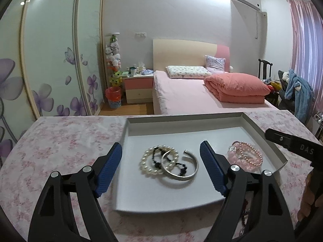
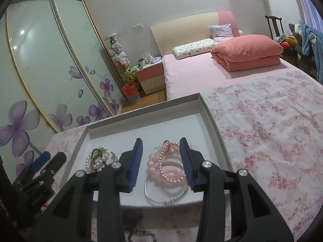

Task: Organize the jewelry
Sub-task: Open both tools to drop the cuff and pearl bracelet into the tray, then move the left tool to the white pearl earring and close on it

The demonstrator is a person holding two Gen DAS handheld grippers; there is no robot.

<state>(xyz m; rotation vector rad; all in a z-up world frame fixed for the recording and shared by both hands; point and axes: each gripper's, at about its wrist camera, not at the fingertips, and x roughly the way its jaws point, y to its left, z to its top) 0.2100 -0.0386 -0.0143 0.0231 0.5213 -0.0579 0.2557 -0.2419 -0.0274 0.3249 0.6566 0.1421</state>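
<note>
left wrist view: the left tool (image 1: 161,169) hangs with its blue pads spread wide and nothing between them, low over the near half of a shallow grey tray (image 1: 262,133). the tray sits on a surface (image 1: 60,141) covered with a pink floral cloth. between the pads lies a white pearl bracelet (image 1: 147,162) with a black bead strand (image 1: 159,157) across it, and a silver cuff bangle (image 1: 187,171) overlaps both. a heap of pink bead bracelets (image 1: 245,156) lies near the tray's right wall, just right of the right pad. the far half of the tray floor is bare up to the back wall. the right tool (image 1: 290,143) enters from the right, over the tray's right rim.

right wrist view: the right tool (image 2: 161,161) is open at a middling width, its pads either side of the pink bead bracelets (image 2: 167,165) and not visibly touching them. a thin silver hoop (image 2: 161,196) lies by the tray's near edge (image 2: 214,119). the pearl bracelet (image 2: 99,158) lies to the left, apart from the pink heap. more beads (image 2: 141,233) lie on the cloth outside the near edge. the left tool (image 2: 48,159) shows at the tray's left rim.
</note>
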